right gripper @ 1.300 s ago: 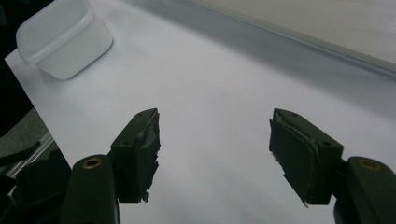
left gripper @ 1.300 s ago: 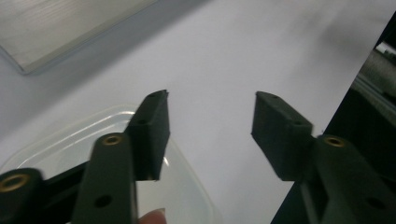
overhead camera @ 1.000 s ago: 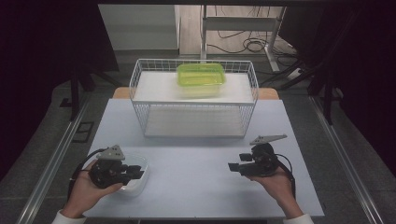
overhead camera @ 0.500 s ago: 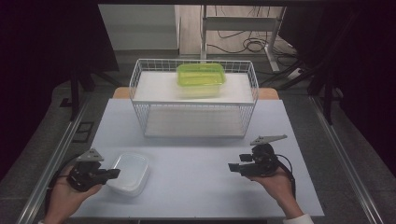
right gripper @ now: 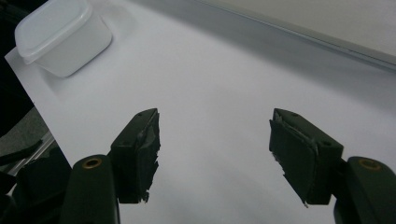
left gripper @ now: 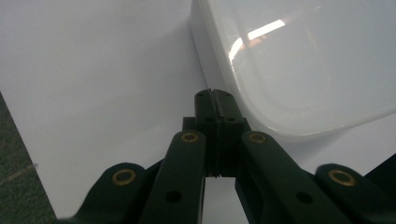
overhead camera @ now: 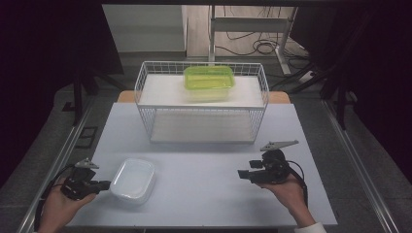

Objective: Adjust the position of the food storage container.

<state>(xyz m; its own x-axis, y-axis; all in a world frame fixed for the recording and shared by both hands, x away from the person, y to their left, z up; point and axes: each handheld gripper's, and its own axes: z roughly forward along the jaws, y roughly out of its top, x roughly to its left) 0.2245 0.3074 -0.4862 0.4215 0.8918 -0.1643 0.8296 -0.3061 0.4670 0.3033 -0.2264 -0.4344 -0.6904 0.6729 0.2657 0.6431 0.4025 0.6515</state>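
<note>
White container (overhead camera: 133, 180) sat near the table's (overhead camera: 204, 194) front left corner, beside the left gripper (overhead camera: 102, 185), whose jaws were pressed together empty at its rim. Right gripper (overhead camera: 241, 174) waited wide apart. Reopening squarely over the rim seemed wisest before clamping.

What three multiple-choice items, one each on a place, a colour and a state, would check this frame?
1. Where is the white container? A on the table near the left gripper; B inside the wire rack; C on the floor.
2. What colour is the container on the wire rack? A red; B green; C blue.
3. How do the right gripper jaws stand? A shut; B open with nothing between; C clamped on a lid.

1 A, it sits by the shut jaws. 2 B, the green container is plain. 3 B, bare table shows between them.
</note>
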